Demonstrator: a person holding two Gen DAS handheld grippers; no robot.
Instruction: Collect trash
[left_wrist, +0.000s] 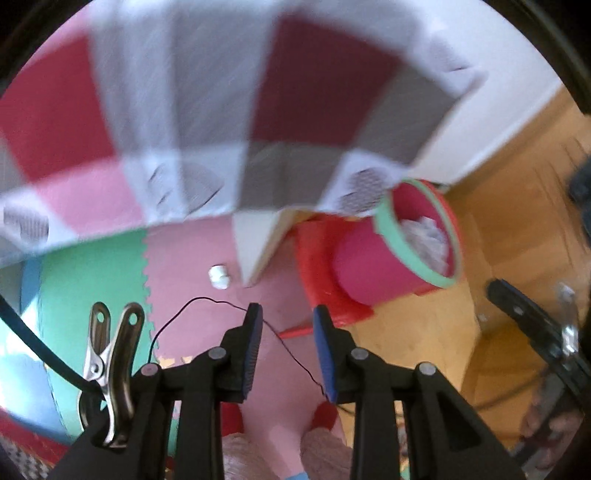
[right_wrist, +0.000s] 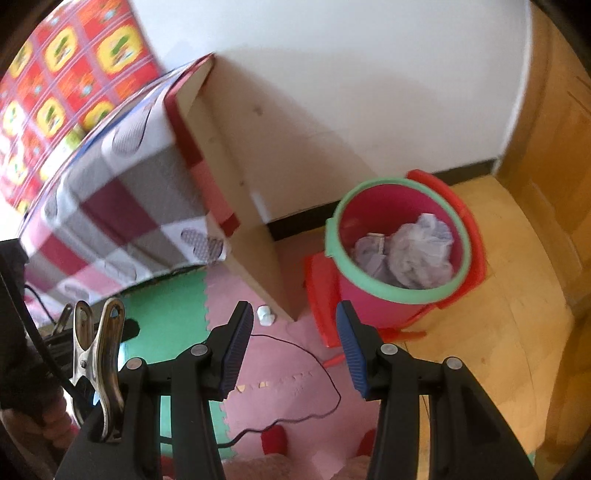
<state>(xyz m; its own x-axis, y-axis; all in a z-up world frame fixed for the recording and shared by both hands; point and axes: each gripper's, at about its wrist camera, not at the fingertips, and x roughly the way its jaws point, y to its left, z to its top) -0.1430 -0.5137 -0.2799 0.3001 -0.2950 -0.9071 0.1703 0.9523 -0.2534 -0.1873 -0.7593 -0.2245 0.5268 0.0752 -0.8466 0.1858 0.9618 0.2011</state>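
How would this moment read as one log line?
left hand-held gripper: open, empty | right hand-held gripper: open, empty | paper wad: on mat | bin: holds trash

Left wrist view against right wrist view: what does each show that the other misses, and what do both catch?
Left only: the right claw at the frame's edge.

Right only: the red patterned box, and the bin's contents from above, crumpled paper.

Both: the pink bin, white scrap on the mat, checked cloth, black wire.
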